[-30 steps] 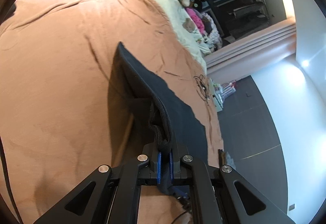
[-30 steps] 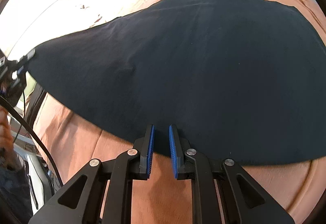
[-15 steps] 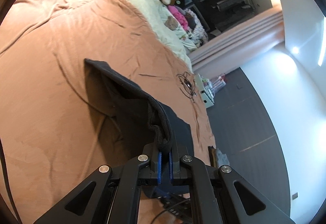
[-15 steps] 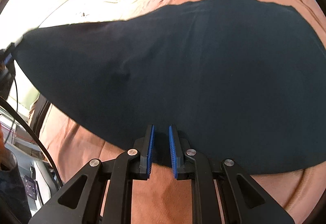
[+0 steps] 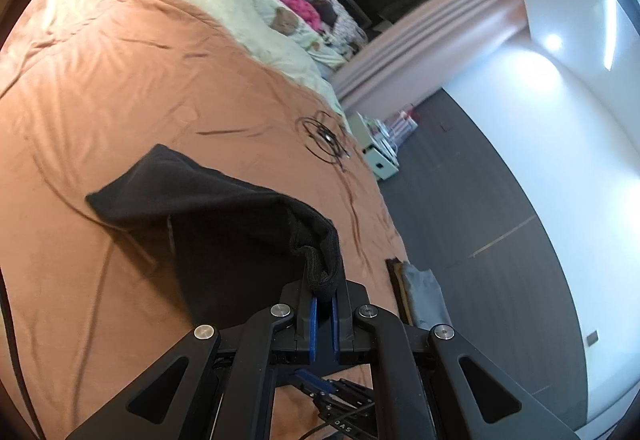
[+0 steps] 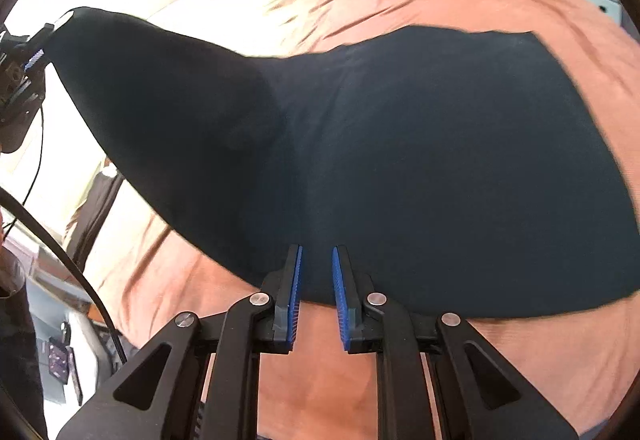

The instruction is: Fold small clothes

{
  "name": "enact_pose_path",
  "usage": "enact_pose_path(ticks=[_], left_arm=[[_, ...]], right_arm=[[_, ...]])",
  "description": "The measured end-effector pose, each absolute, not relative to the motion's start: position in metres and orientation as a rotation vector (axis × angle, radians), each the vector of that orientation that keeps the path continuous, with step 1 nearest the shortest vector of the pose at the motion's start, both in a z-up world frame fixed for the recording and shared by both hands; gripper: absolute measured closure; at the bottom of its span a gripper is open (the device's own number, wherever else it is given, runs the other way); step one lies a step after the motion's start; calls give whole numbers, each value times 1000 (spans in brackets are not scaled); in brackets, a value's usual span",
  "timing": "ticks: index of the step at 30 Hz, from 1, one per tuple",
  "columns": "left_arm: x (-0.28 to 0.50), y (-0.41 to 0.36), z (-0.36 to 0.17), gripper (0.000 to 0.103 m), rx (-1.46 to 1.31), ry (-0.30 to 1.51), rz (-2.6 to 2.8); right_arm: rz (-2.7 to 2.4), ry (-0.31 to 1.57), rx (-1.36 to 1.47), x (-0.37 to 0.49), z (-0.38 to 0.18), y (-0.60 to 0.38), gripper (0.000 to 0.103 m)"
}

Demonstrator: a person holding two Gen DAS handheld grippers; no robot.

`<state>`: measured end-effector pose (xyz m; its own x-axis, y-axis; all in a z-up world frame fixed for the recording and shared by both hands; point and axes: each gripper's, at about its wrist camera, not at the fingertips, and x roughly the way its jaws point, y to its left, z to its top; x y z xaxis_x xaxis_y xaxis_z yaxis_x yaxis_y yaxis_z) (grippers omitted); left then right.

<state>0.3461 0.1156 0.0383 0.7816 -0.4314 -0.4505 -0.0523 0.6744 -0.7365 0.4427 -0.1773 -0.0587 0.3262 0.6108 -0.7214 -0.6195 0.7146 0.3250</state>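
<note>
Right wrist view: on the bed (image 6: pixel 580 52), the dark garment (image 6: pixel 420 160) lies partly flat, one corner lifted. The left gripper (image 5: pixel 324 316) pinches its hem; the right gripper (image 6: pixel 316 292), jaws just widening, straddles its near edge unpinched. The fold looks barely begun.

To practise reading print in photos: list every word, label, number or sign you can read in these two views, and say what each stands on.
"DAS": white letters on a black part below the left gripper, at the picture's bottom edge; possibly part of a longer word.
Boxes on the floor by the bed: any print is too small to read.
Garment and bedspread: no text.
</note>
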Motion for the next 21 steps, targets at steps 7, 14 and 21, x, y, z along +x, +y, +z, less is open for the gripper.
enact_pose_path(ticks=[7,14,21], left_arm=[[372,62,36,99,-765,708,-303],[400,9,25,99,-735,769,-366],[432,-41,7,99,-717,834,-435]], right_arm=[[764,888,37,445,-46,-226,46],[710,890,99,450,-44,-275,46],[643,891,142,442,-39,-320,46]])
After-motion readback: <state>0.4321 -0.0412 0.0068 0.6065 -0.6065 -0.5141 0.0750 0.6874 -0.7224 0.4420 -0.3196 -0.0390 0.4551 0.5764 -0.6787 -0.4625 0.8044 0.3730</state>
